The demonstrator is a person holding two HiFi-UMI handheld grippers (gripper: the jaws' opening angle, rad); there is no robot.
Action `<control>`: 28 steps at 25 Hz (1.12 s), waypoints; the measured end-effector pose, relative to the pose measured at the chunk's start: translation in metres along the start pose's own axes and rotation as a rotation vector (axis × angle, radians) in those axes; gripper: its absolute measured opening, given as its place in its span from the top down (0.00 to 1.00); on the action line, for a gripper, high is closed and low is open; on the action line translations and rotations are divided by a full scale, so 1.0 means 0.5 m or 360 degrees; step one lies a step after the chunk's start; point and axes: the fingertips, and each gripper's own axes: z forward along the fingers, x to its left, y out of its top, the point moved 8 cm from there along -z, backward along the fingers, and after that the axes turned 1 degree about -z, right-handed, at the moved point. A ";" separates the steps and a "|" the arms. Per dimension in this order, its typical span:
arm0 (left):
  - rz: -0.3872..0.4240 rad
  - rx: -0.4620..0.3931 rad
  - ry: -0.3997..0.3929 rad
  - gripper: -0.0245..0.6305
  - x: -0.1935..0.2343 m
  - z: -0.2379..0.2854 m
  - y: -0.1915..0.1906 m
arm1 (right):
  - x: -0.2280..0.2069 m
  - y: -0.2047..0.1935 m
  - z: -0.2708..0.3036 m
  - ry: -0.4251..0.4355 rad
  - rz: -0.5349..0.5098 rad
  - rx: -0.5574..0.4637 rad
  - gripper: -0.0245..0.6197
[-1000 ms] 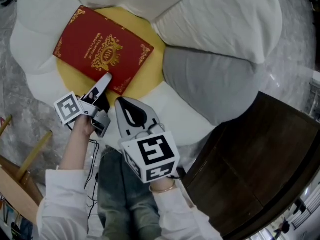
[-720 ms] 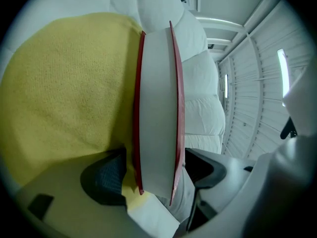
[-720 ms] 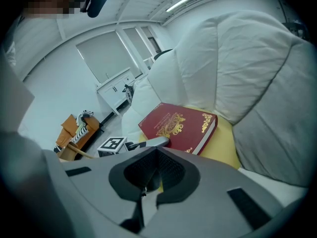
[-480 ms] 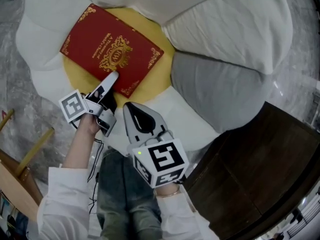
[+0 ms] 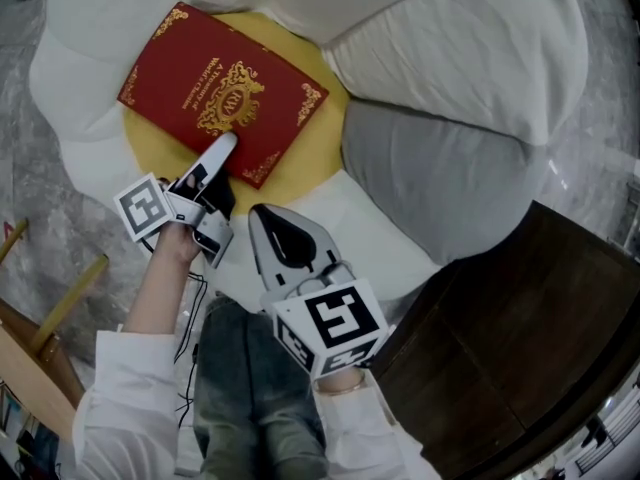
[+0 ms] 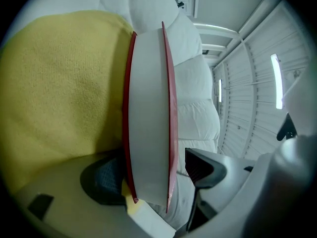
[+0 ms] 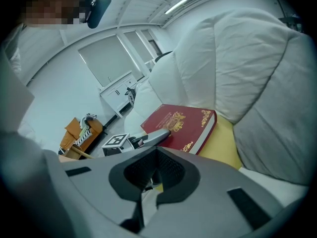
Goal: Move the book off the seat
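Red book (image 5: 200, 78) w/ gold trim; yellow cushion (image 5: 305, 160); white chair (image 5: 440, 28).

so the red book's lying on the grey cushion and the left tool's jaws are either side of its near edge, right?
One slip: the red book lies on the yellow cushion, not the grey cushion beside it, as the head view shows. The left tool does have its jaws either side of the book's near edge.

The round yellow seat pad (image 5: 303, 166) was hemmed in behind by puffy white cushions (image 5: 450, 38) and rightward by a grey cushion (image 5: 440, 178); a dark wooden table (image 5: 520, 328) was set near right.
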 end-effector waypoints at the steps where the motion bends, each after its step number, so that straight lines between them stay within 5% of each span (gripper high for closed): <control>1: -0.0001 0.0005 0.0004 0.43 0.002 0.003 0.001 | 0.001 0.000 -0.001 0.0001 0.0001 -0.0001 0.94; 14: 0.0017 0.0037 -0.0062 0.43 -0.003 0.007 0.004 | 0.001 -0.003 -0.005 0.0022 -0.0010 -0.0018 0.95; 28: 0.0059 -0.0037 -0.0201 0.43 0.011 0.019 0.029 | 0.015 -0.090 0.015 0.0038 0.0030 -0.0018 0.94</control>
